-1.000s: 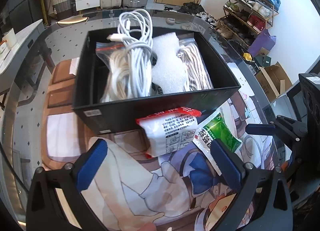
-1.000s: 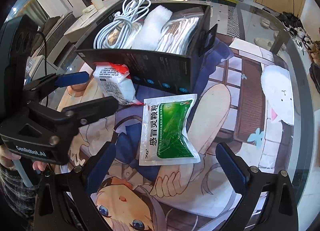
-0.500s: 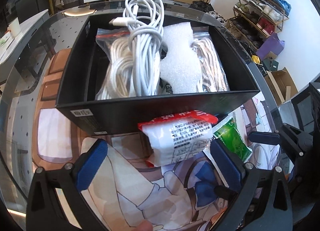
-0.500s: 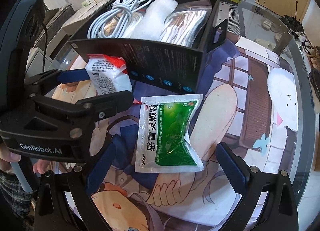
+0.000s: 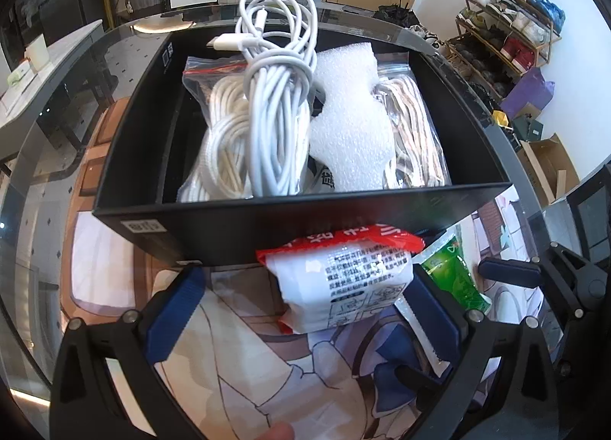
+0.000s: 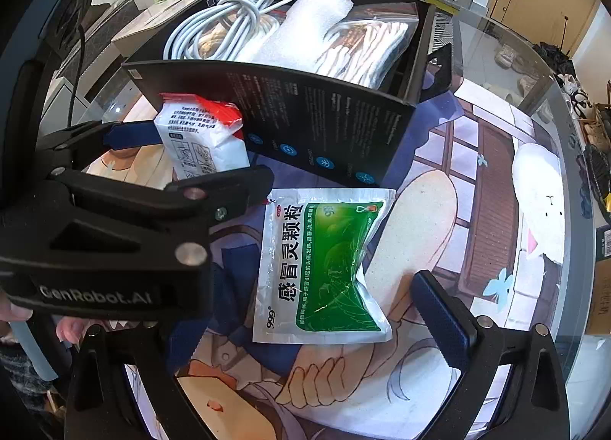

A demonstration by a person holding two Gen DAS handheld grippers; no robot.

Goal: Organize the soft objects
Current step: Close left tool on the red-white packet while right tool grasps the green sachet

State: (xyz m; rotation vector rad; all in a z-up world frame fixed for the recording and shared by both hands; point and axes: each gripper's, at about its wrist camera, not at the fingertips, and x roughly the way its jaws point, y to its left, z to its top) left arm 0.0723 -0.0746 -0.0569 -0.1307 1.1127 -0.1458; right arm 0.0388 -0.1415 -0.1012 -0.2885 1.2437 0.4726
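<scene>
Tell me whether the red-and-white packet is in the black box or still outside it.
Outside. The red-and-white packet sits against the black box's outer front wall, between the left gripper's open fingers.

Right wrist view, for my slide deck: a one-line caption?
Open right gripper over green sachet; left gripper brackets white packet beside black box.

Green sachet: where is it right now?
The green sachet lies flat on the printed mat, centre of the right wrist view, just in front of the black box, right of the white-and-red packet.
</scene>
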